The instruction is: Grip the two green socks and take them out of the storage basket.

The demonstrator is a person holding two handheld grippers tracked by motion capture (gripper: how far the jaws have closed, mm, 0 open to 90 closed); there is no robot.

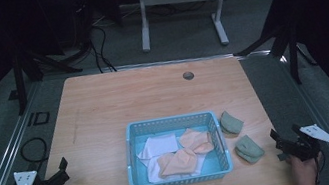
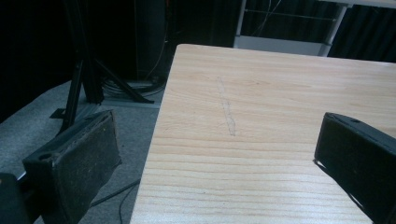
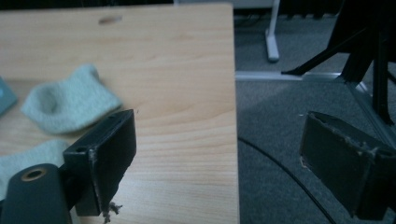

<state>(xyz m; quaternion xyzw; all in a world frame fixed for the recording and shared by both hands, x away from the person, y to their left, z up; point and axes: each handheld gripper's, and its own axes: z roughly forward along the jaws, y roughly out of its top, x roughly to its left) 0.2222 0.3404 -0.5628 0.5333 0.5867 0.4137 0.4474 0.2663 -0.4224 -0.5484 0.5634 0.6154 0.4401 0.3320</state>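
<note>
Your right tool [image 1: 275, 138] hangs released at the tabletop's [image 1: 104, 107] right edge, near two green socks [image 1: 249, 149] lying just right of the blue basket [image 1: 172, 121]. Your left tool [image 1: 62, 168] is released too, over the left edge.

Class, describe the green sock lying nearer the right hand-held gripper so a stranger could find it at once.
Start at the blue basket in the middle of the wooden table. Just off its right wall lie two pale green socks. The nearer green sock is the one closer to the table's front edge; the other green sock lies behind it.
</note>
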